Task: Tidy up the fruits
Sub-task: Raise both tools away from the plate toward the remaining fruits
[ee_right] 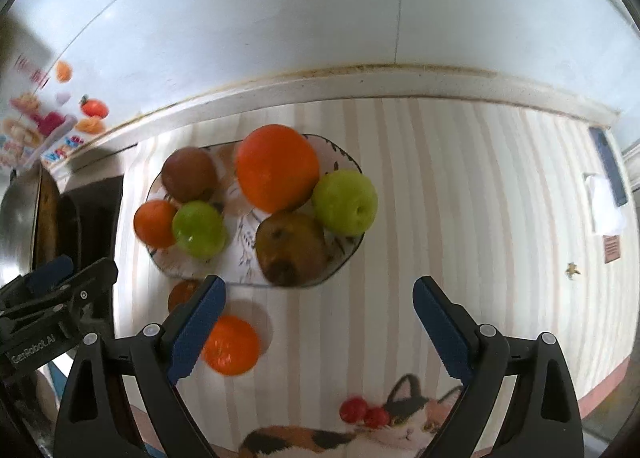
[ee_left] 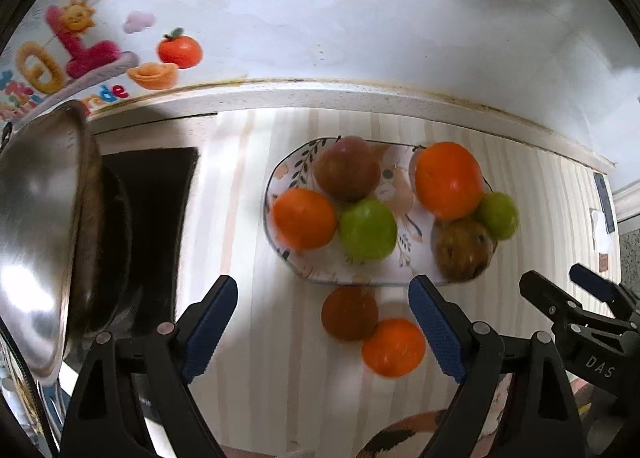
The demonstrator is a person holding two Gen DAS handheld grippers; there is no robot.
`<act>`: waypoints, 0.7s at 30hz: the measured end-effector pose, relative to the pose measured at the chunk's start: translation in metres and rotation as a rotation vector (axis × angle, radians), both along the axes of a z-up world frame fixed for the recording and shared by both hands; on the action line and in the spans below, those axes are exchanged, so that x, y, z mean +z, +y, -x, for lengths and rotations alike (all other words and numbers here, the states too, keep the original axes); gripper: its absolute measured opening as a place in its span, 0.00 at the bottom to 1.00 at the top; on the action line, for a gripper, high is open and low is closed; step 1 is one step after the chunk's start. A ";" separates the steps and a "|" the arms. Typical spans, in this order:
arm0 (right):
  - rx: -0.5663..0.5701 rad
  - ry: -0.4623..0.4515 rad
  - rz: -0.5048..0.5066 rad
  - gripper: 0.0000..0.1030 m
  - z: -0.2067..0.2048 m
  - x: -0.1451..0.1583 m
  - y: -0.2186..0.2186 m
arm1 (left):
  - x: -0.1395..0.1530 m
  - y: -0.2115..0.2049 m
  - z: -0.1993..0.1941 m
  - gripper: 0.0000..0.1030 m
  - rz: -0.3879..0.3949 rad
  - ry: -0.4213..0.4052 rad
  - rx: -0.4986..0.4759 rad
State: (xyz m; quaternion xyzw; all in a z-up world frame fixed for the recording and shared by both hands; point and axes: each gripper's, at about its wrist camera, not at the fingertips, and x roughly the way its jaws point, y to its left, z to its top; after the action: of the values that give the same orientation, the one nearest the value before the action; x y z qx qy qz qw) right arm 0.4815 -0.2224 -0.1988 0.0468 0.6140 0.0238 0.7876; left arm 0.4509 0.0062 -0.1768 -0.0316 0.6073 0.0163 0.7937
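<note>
A floral plate (ee_left: 288, 162) (ee_right: 344, 154) on the striped tablecloth holds several fruits: two oranges (ee_left: 448, 178) (ee_right: 276, 166), two green apples (ee_left: 368, 228) (ee_right: 345, 202) and two brown fruits (ee_left: 462, 250) (ee_right: 290, 248). In front of the plate, on the cloth, lie a loose orange (ee_left: 394, 346) (ee_right: 230, 344) and a loose brown fruit (ee_left: 350, 312) (ee_right: 182, 292). My left gripper (ee_left: 324, 328) is open and empty, above the loose fruits. My right gripper (ee_right: 318, 332) is open and empty, just right of the loose orange; it also shows in the left wrist view (ee_left: 560, 286).
A steel pot (ee_left: 44, 226) and a dark stove top (ee_left: 156, 218) stand at the left. A wall with fruit stickers (ee_left: 176, 50) runs behind the counter. A cat print (ee_right: 360, 430) marks the cloth's near edge.
</note>
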 end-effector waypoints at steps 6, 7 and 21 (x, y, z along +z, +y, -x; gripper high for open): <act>0.008 -0.091 0.040 0.94 0.038 0.036 0.011 | 0.019 0.003 0.037 0.85 0.003 -0.058 0.002; 0.008 -0.109 0.047 0.94 0.043 0.042 0.013 | 0.024 0.004 0.043 0.85 0.005 -0.072 0.005; 0.014 -0.276 0.055 0.94 0.119 0.126 0.019 | 0.096 0.003 0.102 0.85 -0.010 -0.250 -0.008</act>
State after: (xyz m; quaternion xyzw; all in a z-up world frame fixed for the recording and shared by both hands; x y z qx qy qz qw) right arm 0.3626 -0.2037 -0.0733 0.0173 0.5005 0.0189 0.8654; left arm 0.3488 0.0089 -0.0811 -0.0269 0.5037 0.0124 0.8633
